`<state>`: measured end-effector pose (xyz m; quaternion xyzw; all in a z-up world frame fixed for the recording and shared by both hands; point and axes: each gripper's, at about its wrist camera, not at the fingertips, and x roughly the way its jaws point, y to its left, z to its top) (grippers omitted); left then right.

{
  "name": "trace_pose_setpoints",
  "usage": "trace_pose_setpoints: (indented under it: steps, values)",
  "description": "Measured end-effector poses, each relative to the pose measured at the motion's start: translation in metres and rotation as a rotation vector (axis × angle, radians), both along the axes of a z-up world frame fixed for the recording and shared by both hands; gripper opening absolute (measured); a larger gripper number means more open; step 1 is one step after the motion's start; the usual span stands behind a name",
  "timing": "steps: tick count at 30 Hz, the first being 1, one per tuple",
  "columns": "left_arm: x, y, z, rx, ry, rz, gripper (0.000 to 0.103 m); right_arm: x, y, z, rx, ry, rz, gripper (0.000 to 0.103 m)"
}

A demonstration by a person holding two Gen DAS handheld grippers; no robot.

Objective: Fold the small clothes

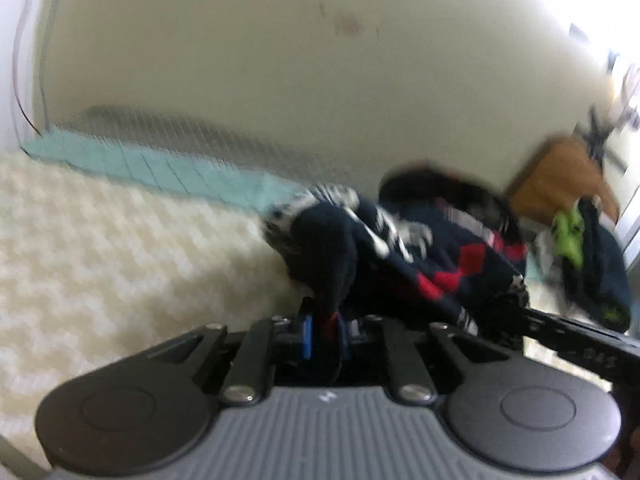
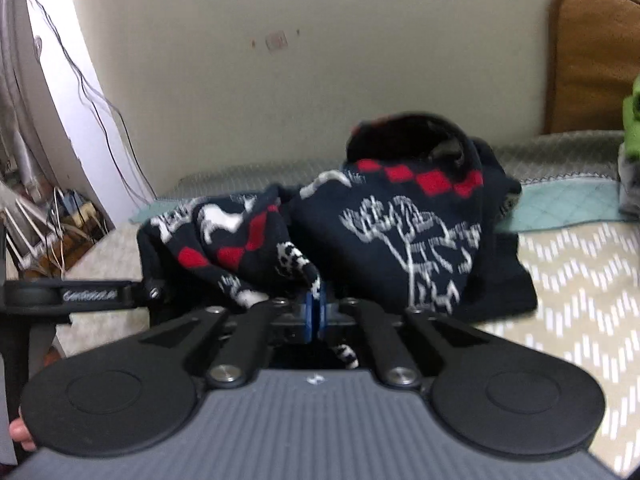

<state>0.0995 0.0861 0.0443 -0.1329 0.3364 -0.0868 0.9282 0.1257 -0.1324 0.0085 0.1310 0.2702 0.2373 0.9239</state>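
A small navy sweater (image 2: 400, 232) with red diamonds and white patterns lies bunched on the bed; it also shows in the left wrist view (image 1: 400, 252). My right gripper (image 2: 315, 312) is shut on an edge of the sweater, its blue pads pressed together on the cloth. My left gripper (image 1: 324, 336) is shut on another navy part of the sweater, with cloth between its blue pads. The left gripper's arm (image 2: 80, 296) shows at the left of the right wrist view, and the right gripper's arm (image 1: 580, 340) shows at the right of the left wrist view.
The bed has a cream zigzag cover (image 2: 580, 300) and a teal quilted strip (image 1: 160, 164) along the wall. A brown cushion (image 2: 596, 60) stands at the back right. A dark garment with green (image 1: 588, 252) lies to the right. Cables and clutter (image 2: 60, 216) sit at left.
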Motion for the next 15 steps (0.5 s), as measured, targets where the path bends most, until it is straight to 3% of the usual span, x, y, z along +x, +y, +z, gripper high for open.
trace_pose_setpoints:
  steps: [3, 5, 8, 10, 11, 13, 15]
  values:
    - [-0.026, 0.042, 0.027, -0.128, -0.066, -0.003, 0.008, -0.027, -0.009, 0.034, 0.165, -0.037, 0.177, 0.006]
    - [-0.043, 0.061, 0.034, -0.203, -0.079, -0.026, 0.008, -0.051, -0.009, 0.049, 0.269, -0.03, 0.355, 0.006]
    - [-0.062, 0.065, 0.037, -0.154, -0.083, -0.015, 0.014, -0.088, 0.008, 0.041, 0.265, 0.013, 0.577, 0.006]
    - [-0.067, 0.066, 0.026, -0.113, -0.036, 0.001, 0.034, -0.1, 0.02, 0.021, 0.215, 0.083, 0.647, 0.007]
    - [-0.066, 0.064, 0.019, -0.083, -0.019, 0.014, 0.048, -0.105, 0.023, 0.01, 0.17, 0.102, 0.655, 0.01]
    - [-0.07, 0.064, 0.009, -0.054, 0.013, 0.036, 0.052, -0.106, 0.02, -0.002, 0.133, 0.13, 0.638, 0.011]
    - [-0.074, 0.07, 0.007, -0.069, 0.019, 0.043, 0.055, -0.103, 0.003, 0.0, 0.163, 0.131, 0.602, 0.014]
